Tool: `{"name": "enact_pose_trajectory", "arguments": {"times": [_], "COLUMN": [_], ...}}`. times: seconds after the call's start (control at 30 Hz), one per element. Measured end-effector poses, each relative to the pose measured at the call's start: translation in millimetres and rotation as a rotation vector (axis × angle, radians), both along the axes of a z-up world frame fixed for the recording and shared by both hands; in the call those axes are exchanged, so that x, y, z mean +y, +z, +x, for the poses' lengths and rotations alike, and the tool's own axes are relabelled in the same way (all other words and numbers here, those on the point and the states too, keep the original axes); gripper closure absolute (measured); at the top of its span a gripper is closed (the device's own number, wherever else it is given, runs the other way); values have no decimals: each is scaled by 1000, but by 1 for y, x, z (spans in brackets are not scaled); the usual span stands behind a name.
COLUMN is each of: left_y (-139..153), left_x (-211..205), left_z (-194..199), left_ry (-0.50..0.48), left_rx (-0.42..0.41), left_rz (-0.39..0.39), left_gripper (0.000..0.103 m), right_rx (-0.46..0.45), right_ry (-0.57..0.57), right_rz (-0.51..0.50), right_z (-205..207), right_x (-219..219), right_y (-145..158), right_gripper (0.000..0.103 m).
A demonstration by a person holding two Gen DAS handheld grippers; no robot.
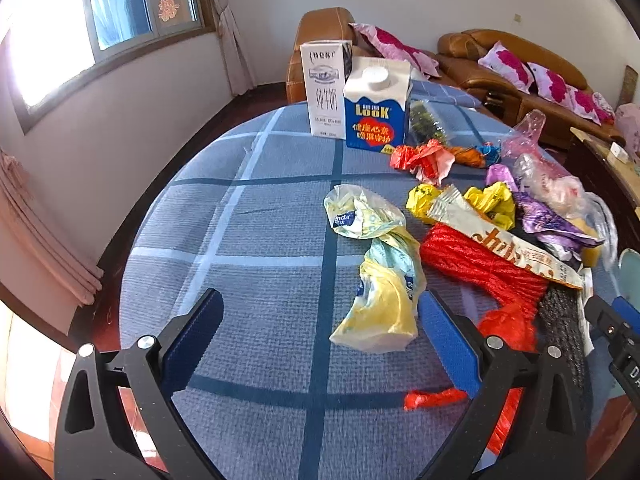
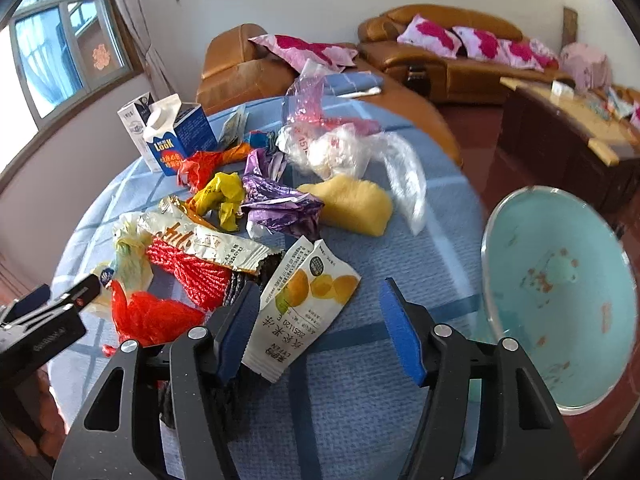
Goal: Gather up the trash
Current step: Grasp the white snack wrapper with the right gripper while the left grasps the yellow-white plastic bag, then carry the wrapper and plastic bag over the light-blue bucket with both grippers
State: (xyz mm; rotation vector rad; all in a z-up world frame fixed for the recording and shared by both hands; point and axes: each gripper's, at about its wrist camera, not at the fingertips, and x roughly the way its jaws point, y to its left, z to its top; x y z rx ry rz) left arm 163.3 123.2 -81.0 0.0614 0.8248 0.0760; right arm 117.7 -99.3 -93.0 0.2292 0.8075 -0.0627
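Observation:
A pile of trash lies on a round table with a blue checked cloth (image 1: 260, 240). My left gripper (image 1: 320, 304) is open, and a crumpled yellow-white tissue pack wrapper (image 1: 384, 292) lies between its fingers near the right pad. My right gripper (image 2: 318, 296) is open over a white fruit-jelly wrapper (image 2: 304, 300) that lies against its left pad. A red net bag (image 2: 176, 284), a long snack wrapper (image 2: 208, 244), yellow, purple and orange wrappers, a yellow sponge (image 2: 356, 204) and clear plastic bags (image 2: 340, 144) lie beyond. A teal bin (image 2: 560, 292) stands at the right.
Two milk cartons, one white (image 1: 324, 88) and one blue (image 1: 376, 112), stand upright at the table's far side. Brown leather sofas (image 2: 440, 52) with pink cushions stand behind. A wooden side table (image 2: 568, 136) is at the right. The table edge drops off at the left.

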Motion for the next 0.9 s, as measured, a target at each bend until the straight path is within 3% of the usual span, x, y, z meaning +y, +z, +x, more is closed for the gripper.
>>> {"name": "enact_pose_trajectory", "arguments": {"times": [0.2, 0.27, 0.33, 0.4, 0.47, 0.53, 0.67, 0.7, 0.9], "left_y": [-11, -15, -20, -24, -26, -27, -22, -20, -1], "left_x": [0, -1, -1, 0, 2, 3, 4, 5, 7], "left_z": [16, 19, 23, 25, 26, 26, 22, 20, 3], "left_ry": [9, 6, 5, 3, 0, -9, -4, -4, 2], "left_rx": [27, 40, 60, 74, 77, 74, 40, 34, -24], "left_rz": [-5, -15, -16, -26, -40, -48, -32, -31, -17], "left_gripper": [9, 11, 21, 27, 37, 57, 60, 66, 66], "right_rx": [45, 45, 53, 50, 31, 12, -24, -24, -69], "right_ry": [16, 34, 50, 52, 53, 53, 45, 44, 42], "right_rz": [55, 36, 70, 88, 97, 102, 72, 72, 59], "right_z": [12, 13, 14, 14, 10, 7, 1, 0, -13], "right_x": [0, 3, 2, 0, -4, -7, -11, -12, -15], "right_y": [-9, -9, -12, -13, -10, -5, 4, 5, 12], "right_gripper": [41, 51, 61, 64, 77, 96, 96, 96, 96]}}
